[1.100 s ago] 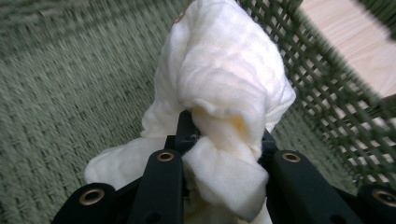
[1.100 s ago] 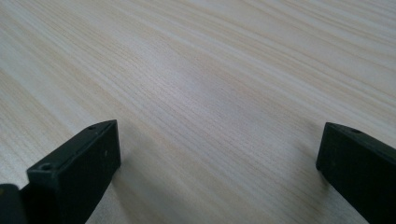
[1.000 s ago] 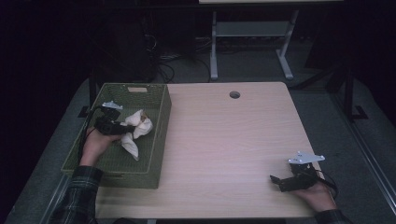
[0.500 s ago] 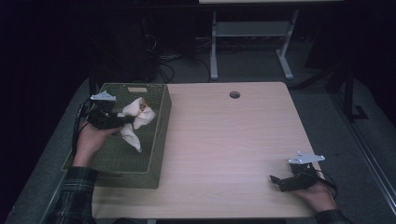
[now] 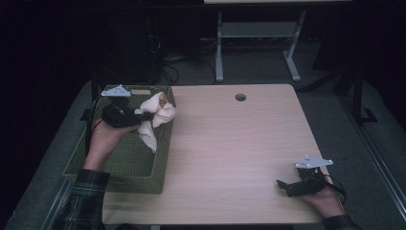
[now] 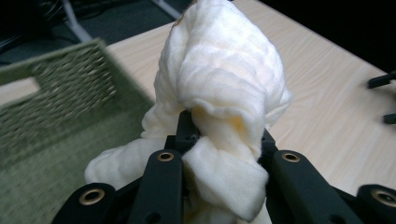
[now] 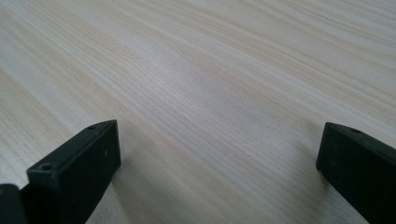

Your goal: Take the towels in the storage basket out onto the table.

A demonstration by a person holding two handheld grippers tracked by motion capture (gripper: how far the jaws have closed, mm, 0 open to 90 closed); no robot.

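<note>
Left gripper (image 5: 143, 116) has its jaws clenched on a cream cloth (image 5: 157, 117), lifted above the green woven basket's (image 5: 115, 165) right rim, likely to carry it out onto the table (image 5: 230, 143). Right gripper (image 5: 283, 186) rests near the table's edge, jaws spread, holding nothing, probably waiting.

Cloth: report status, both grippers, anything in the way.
Left gripper shut on cloth, held above basket rim. Right gripper open, low at table near edge. Tabletop between them bare.
</note>
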